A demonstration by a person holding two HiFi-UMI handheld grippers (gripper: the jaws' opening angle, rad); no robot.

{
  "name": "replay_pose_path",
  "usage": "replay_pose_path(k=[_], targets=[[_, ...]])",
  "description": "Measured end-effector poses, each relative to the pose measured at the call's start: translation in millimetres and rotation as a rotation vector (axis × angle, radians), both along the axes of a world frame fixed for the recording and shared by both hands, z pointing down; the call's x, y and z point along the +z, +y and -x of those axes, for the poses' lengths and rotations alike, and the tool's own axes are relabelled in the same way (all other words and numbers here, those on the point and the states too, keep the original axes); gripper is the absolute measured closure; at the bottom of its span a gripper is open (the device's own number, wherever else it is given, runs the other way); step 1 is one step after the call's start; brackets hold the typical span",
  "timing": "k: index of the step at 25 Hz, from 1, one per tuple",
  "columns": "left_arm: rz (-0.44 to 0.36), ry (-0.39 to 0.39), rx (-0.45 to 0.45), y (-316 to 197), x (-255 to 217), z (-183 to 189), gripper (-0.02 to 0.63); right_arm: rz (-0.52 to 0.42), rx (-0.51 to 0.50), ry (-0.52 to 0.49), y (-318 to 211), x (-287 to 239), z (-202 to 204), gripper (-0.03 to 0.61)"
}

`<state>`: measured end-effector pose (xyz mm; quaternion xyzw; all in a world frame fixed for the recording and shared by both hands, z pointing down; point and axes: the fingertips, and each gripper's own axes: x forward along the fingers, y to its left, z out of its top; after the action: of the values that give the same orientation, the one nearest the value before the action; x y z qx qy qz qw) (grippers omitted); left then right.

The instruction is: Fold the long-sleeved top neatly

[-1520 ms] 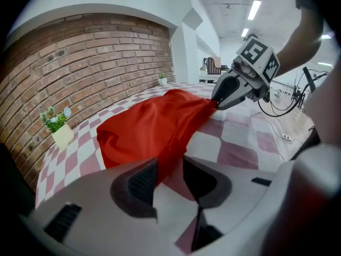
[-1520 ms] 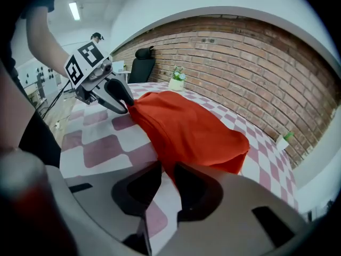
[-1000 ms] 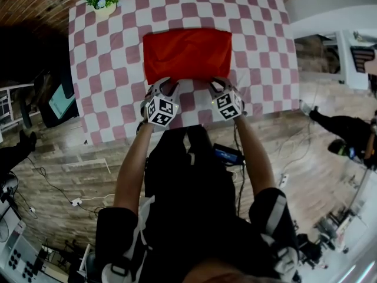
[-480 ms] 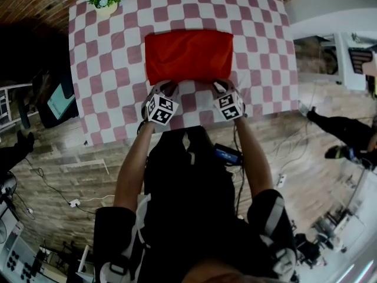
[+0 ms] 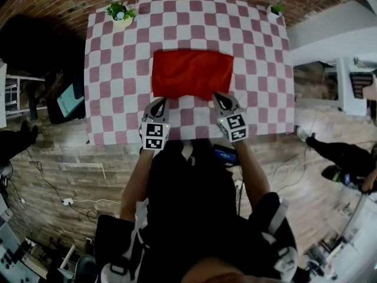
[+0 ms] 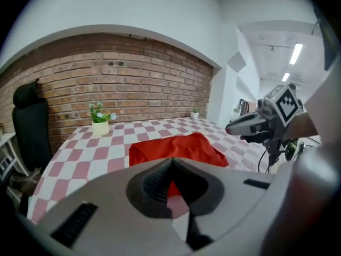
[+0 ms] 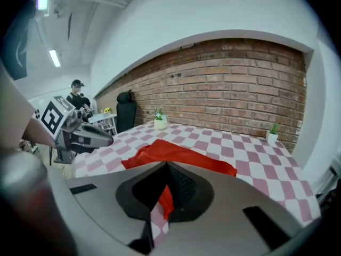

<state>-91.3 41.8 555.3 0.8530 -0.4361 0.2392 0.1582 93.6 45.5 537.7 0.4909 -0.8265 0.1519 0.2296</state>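
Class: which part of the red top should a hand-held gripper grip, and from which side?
Its two near corners, approached across the near edge of the table. The red top lies as a rectangle, one long side along that edge; the left hand-held gripper and right hand-held gripper have just closed on one each.

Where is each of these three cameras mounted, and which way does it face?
Head view: on the person's head, looking steeply down at the checked table, red top, left gripper, right gripper, forearms and torso.
Left gripper view: on the left gripper, facing the brick wall; its jaws show below, just closed on the top.
Right gripper view: on the right gripper, facing the same wall; its jaws just closed on the top.
Shared: each gripper view shows the other gripper.
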Motion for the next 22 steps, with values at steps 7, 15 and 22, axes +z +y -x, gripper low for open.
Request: replay_pose_path(k=[7,15,22], targets=[[-0.007,0.005,-0.179,18,-30,-12,0.606,-0.049,-0.143,-0.071,-10,-35,-8,0.571],[-0.001,-0.010,-0.326,21,-34,-18,0.607,-0.079,-0.305,-0.133,-34,-61,11,0.571],[0.002,-0.002,-0.397,0,-23,5,0.606,-0.104,-0.396,-0.118,-71,-68,54,0.571]])
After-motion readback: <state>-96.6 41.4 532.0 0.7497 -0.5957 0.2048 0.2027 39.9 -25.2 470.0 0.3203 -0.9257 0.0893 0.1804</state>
